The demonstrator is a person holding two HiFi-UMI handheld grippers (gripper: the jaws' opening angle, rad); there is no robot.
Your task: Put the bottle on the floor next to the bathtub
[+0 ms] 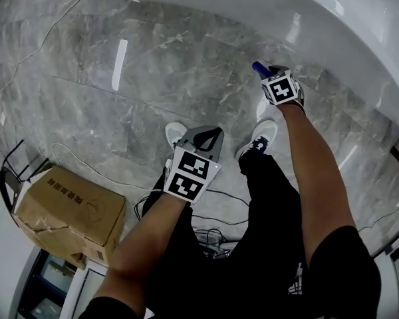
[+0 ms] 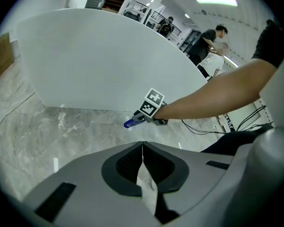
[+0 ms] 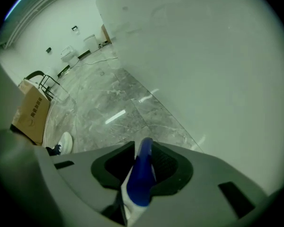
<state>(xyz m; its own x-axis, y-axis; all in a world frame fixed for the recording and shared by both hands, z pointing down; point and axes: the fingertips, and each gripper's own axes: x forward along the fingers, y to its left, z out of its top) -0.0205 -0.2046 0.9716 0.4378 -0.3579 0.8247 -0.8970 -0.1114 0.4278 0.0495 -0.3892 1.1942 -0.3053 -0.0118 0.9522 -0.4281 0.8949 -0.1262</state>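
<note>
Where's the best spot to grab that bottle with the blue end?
Probably around its slim middle, coming from the side. The bottle is long and narrow, so jaws close easily across it. The right gripper holds it that way, with the blue end poking out past the jaws.

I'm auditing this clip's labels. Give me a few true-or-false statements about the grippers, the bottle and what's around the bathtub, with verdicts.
1. The right gripper is closed on a blue bottle. True.
2. The left gripper has its jaws wide apart. False: they are together, with nothing between them.
3. A cardboard box sits on the marble floor. True.
4. The bathtub is black. False: it is white.
</note>
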